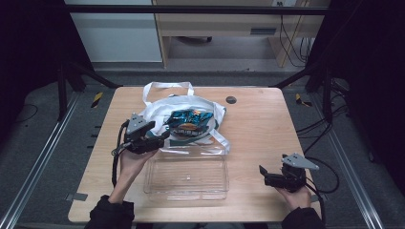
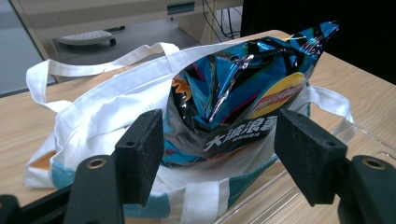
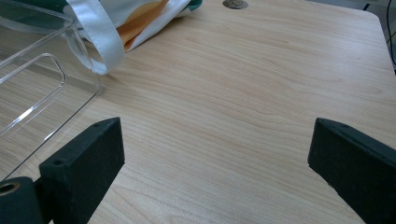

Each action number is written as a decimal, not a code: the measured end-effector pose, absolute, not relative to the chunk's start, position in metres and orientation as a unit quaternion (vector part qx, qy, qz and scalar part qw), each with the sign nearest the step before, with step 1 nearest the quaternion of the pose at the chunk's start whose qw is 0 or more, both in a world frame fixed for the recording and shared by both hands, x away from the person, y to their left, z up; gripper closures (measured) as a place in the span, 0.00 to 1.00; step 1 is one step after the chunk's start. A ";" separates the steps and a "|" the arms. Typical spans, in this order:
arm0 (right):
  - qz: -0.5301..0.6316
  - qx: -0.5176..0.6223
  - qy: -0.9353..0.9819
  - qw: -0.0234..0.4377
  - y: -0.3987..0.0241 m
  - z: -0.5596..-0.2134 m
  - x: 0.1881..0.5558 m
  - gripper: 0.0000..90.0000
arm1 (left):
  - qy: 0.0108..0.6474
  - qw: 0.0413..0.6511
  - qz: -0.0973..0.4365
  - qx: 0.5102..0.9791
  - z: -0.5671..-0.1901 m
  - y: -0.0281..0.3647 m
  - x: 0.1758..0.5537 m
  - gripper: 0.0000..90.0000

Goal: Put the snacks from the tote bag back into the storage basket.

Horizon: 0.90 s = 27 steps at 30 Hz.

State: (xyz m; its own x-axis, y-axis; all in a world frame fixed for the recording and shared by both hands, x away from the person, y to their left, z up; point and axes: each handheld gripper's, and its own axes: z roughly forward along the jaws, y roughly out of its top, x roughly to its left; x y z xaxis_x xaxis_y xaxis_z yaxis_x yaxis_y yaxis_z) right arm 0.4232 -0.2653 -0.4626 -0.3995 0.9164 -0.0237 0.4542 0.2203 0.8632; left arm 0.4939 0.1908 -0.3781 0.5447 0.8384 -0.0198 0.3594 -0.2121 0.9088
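A blue crisp packet (image 1: 191, 121) (image 2: 233, 88) sticks out of the mouth of a white cloth tote bag (image 1: 157, 109) (image 2: 107, 107) lying at the table's middle back. My left gripper (image 1: 165, 136) (image 2: 219, 154) reaches in from the left, and its jaws stand wide on either side of the packet's lower end, close to it but not visibly squeezing it. A clear plastic container (image 1: 186, 176) (image 3: 32, 70) sits empty just in front of the tote. My right gripper (image 1: 261, 171) (image 3: 215, 158) rests open at the front right, over bare wood, with nothing between its fingers.
The tote's white straps (image 1: 167, 87) (image 3: 95, 42) loop out behind it and over the container's right corner. A small round hole (image 1: 231, 99) marks the wooden table (image 1: 267, 129) toward the back. Metal frame rails run along both sides of the table.
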 end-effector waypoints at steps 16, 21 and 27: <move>0.406 0.467 0.733 0.282 -0.263 -0.463 0.424 0.04 | 0.406 0.477 0.250 0.738 -0.385 0.179 0.513 0.47; 0.406 0.469 0.733 0.280 -0.263 -0.463 0.424 0.04 | 0.403 0.477 0.248 0.740 -0.385 0.177 0.517 0.51; 0.405 0.468 0.733 0.282 -0.264 -0.463 0.424 0.04 | 0.402 0.472 0.249 0.744 -0.382 0.174 0.524 0.57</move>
State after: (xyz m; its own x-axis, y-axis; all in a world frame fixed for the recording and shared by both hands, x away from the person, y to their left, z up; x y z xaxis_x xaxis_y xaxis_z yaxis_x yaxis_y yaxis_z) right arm 0.4240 -0.2636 -0.4627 -0.4035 0.9143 -0.0339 0.4579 0.2339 0.8577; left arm 0.5238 0.1735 -0.3825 0.5525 0.8334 -0.0080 0.3629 -0.2320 0.9025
